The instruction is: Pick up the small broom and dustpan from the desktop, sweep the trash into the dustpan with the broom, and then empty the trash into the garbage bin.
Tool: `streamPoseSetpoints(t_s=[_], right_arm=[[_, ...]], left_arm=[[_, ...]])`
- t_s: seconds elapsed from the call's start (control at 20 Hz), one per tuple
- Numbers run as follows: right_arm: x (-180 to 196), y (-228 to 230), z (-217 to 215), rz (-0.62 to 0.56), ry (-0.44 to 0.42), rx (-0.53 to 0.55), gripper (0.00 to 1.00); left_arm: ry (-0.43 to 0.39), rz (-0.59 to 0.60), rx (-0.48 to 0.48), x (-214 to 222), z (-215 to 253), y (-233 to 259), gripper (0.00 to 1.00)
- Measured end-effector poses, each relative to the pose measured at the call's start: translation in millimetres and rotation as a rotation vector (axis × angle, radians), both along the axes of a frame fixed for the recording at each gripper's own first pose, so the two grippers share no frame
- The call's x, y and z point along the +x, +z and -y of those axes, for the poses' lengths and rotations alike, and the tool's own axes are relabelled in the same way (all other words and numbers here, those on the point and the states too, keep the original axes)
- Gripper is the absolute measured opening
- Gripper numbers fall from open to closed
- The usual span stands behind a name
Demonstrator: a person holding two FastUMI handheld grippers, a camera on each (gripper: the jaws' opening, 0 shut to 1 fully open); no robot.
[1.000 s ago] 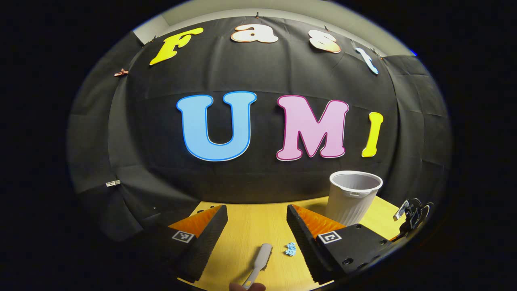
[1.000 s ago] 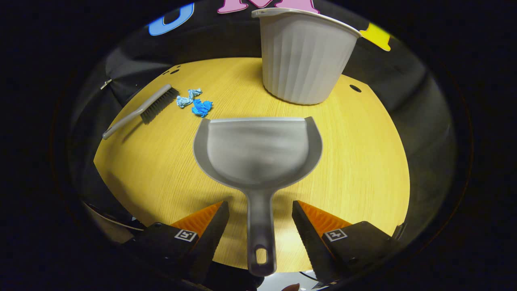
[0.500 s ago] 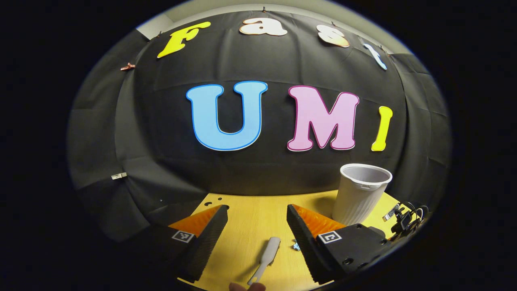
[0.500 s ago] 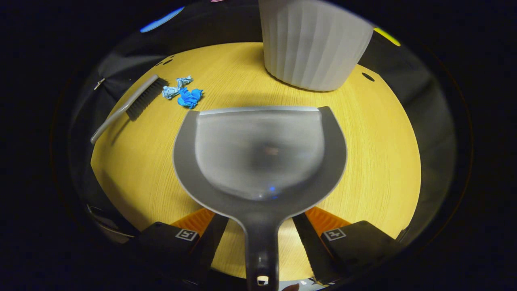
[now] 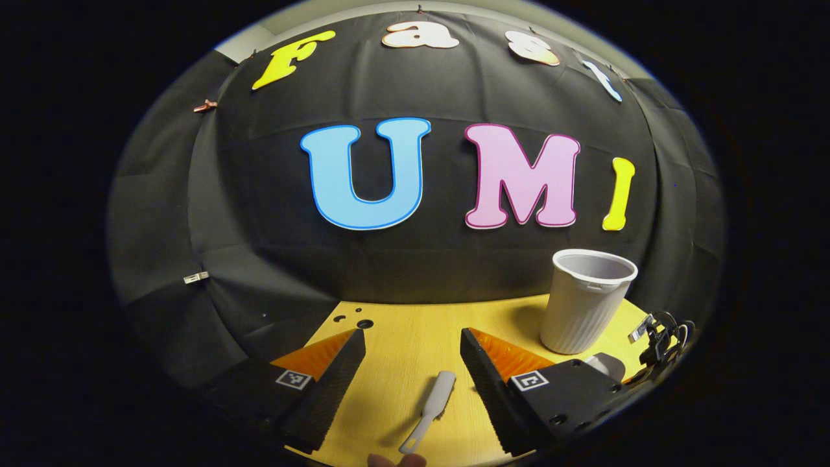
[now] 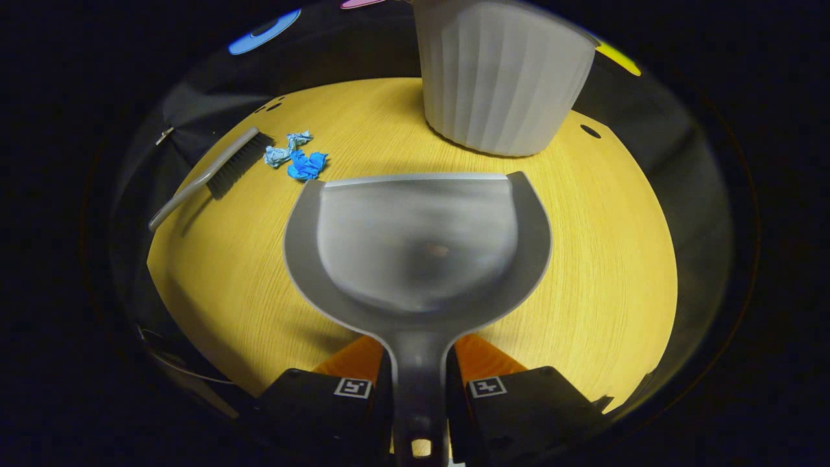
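Right gripper (image 6: 418, 383) fingers clenched on dustpan (image 6: 415, 253) handle, one on each side; pan lies flat on yellow desktop (image 6: 603, 259). Garbage bin (image 6: 502, 74) upright just beyond dustpan lip. Blue trash (image 6: 298, 159) beyond dustpan's left corner, broom (image 6: 211, 175) just left of trash. Left gripper (image 5: 413, 363) fingers released, wide apart, broom handle (image 5: 431, 408) lying between, untouched.
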State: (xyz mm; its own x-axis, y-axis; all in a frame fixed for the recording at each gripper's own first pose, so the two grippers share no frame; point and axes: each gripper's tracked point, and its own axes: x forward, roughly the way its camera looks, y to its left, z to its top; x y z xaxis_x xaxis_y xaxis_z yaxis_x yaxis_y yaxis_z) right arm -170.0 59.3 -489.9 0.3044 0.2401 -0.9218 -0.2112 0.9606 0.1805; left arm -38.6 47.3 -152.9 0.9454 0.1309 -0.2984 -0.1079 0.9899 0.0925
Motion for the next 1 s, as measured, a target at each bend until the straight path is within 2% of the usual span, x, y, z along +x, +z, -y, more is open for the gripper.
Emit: streamPoseSetpoints(t_s=[0.05,0.1,0.15,0.2,0.45,0.6,0.75,0.9,1.0], right_arm=[[-2.2,1.8,1.9,0.006,0.017,-0.004,0.32],[-3.9,3.3,3.4,0.014,0.035,-0.007,0.44],[-7.4,6.2,5.0,0.019,0.053,-0.009,0.43],[-10.4,10.6,6.1,0.027,0.074,-0.006,0.37],[-20.9,35.4,12.8,0.061,0.125,0.033,0.37],[-21.2,51.5,19.4,0.110,0.165,0.035,0.37],[-22.8,64.2,26.6,0.138,0.208,0.035,0.37],[-25.6,70.5,28.4,0.149,0.243,0.038,0.37],[-29.7,72.2,28.6,0.150,0.264,0.043,0.37]], left_arm=[[0.000,-0.017,0.010,-2.4,-0.4,-7.9,0.96],[0.000,-0.035,0.020,-3.4,-0.7,-13.9,0.95],[0.001,-0.053,0.028,-4.4,-0.3,-20.5,0.95],[-0.002,-0.066,0.033,-4.5,0.9,-25.7,0.94],[-0.050,-0.135,-0.024,-5.5,14.4,-61.1,0.94],[-0.051,-0.189,-0.081,-3.4,16.7,-81.4,0.94],[-0.056,-0.272,-0.094,-3.5,11.0,-108.1,0.94],[-0.075,-0.371,-0.019,-6.4,0.4,-143.8,0.94],[-0.134,-0.439,0.033,-8.9,1.8,-167.3,0.94]])
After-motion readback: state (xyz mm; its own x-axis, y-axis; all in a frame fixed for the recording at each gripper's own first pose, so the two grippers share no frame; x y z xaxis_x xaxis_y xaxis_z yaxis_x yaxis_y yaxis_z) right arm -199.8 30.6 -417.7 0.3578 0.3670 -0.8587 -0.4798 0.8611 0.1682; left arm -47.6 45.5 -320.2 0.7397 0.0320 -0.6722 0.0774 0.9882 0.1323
